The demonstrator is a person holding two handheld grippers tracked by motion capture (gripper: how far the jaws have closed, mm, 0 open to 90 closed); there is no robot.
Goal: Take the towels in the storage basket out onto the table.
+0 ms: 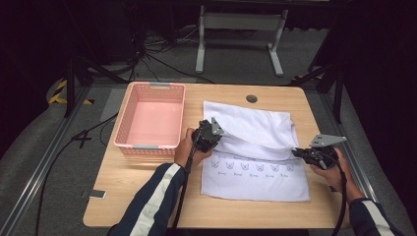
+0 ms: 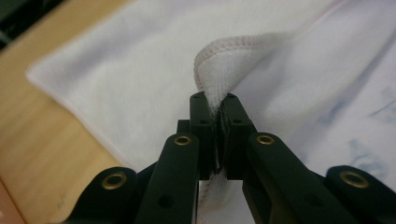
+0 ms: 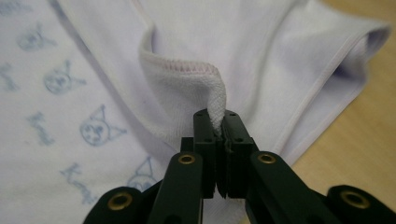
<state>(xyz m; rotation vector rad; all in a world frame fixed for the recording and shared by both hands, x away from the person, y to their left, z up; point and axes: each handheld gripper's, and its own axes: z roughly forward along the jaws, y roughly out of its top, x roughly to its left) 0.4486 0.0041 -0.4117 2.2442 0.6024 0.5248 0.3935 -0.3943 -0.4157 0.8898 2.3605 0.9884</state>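
Folding is under way: left gripper and right gripper each pinch a towel hem, lifted mid-table, basket at nine o'clock. Next, I judge, carry both corners evenly toward six o'clock.

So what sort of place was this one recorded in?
Probably a lab or studio recording bay, not a home: a lone wooden table on grey carpet, dark curtains around, loose cables and a metal stand behind.
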